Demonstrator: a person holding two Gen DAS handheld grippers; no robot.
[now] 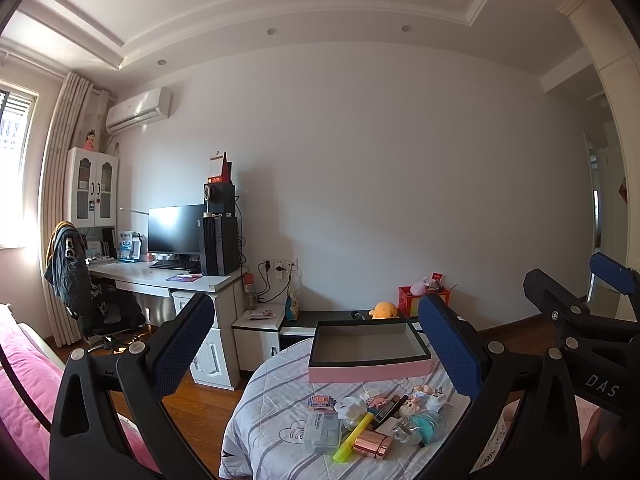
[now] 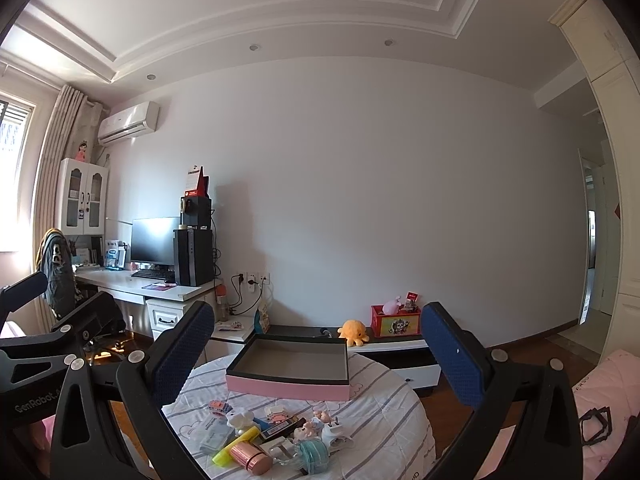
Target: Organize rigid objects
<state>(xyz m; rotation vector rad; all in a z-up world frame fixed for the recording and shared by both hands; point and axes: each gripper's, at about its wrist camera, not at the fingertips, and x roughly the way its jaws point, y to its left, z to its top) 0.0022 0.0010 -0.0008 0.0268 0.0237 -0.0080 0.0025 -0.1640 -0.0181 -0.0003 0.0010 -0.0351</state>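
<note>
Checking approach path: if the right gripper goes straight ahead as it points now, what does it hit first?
Probably nothing close. The right gripper is open and aimed above the clutter, roughly over the pink box on the round table. Going on, it would likely pass over the box towards the low cabinet and wall; depth is unclear.

Round table (image 2: 384, 396) in foreground, open box (image 2: 290, 364) at its far side. Heap of small things on near side, before box: highlighter (image 2: 234, 446), metal tube (image 2: 250, 457) just right of it, round tin (image 2: 314, 454) further right, card packet (image 2: 216, 436) at left, small figures (image 2: 316, 424) between. Low cabinet (image 2: 404, 354) behind table along wall, plush toy (image 2: 354, 332) and toy box (image 2: 396, 322) on it. Desk (image 2: 132, 286) far left with monitor (image 2: 154, 240), computer tower (image 2: 194, 256) to its right. Chair (image 2: 60, 276) left of desk.
</note>
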